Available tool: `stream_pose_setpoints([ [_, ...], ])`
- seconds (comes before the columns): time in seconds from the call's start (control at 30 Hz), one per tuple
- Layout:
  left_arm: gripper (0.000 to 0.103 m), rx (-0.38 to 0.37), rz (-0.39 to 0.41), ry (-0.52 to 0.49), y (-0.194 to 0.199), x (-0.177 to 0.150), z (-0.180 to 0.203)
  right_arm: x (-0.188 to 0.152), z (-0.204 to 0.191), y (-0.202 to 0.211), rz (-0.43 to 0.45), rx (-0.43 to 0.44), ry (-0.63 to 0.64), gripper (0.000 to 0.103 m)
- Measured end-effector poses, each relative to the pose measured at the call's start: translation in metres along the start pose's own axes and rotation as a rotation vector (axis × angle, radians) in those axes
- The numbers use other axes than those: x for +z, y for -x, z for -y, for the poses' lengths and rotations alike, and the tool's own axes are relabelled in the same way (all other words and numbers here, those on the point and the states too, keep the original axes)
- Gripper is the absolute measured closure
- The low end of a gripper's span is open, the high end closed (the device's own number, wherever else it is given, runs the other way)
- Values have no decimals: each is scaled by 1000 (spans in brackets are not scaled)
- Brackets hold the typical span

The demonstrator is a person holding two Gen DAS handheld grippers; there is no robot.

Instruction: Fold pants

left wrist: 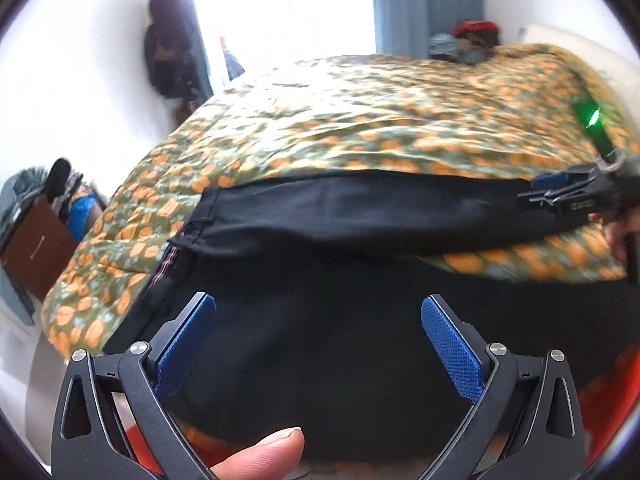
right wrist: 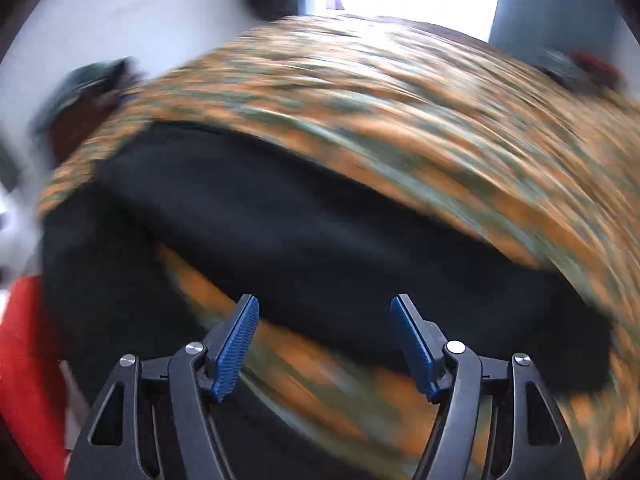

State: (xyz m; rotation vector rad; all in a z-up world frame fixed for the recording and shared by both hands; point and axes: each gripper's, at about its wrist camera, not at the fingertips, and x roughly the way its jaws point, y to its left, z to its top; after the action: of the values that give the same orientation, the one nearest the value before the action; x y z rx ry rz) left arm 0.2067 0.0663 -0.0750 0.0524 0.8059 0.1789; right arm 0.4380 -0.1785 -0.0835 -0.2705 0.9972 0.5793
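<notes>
Black pants [left wrist: 340, 216] spread over an orange-and-green bedspread [left wrist: 360, 120], lying ahead of both tongs. Left tongs [left wrist: 318, 344] spread apart above the fabric, gripping nothing. Right tongs [right wrist: 324, 344] likewise apart, empty, near one pant leg; right view blurred.

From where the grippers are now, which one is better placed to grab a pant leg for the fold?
Probably right. The right gripper is open with the far leg of the pants just ahead of its tips, near the hem. The left gripper is open too, but over the broad middle of the near leg.
</notes>
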Motion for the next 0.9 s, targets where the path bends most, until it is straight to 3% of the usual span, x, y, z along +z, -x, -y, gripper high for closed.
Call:
stream_pose_setpoints([
  [0.1,0,28,-51,65,-59,-3,-17,67,-45,-49,7,104,94,35],
  [0.2,0,43,-161,108,-111,-37,-34,122,-81,-106,-69,145,177,38],
  [0.3,0,-6,-135,122,-116,-49,-41,165,-100,-158,-151,157,282,48],
  [0.37,0,-22,-141,104,-118,-47,-41,187,-107,-190,-204,134,354,50],
  [0.47,0,-28,-134,105,-122,-50,-41,210,-108,-228,-289,94,398,55],
  [0.63,0,-24,-136,101,-123,-47,-38,206,-110,-262,-509,183,481,61],
  [0.67,0,-22,-135,100,-122,-47,-37,204,-112,-263,-525,190,502,71],
  [0.7,0,-20,-135,98,-119,-47,-35,204,-117,-263,-536,171,547,89],
  [0.73,0,-17,-135,97,-120,-47,-35,203,-120,-262,-542,156,575,98],
  [0.83,0,-15,-134,94,-119,-47,-32,209,-134,-255,-508,32,667,98],
  [0.9,0,-19,-126,76,-119,-47,-29,217,-147,-249,-390,-165,774,97],
])
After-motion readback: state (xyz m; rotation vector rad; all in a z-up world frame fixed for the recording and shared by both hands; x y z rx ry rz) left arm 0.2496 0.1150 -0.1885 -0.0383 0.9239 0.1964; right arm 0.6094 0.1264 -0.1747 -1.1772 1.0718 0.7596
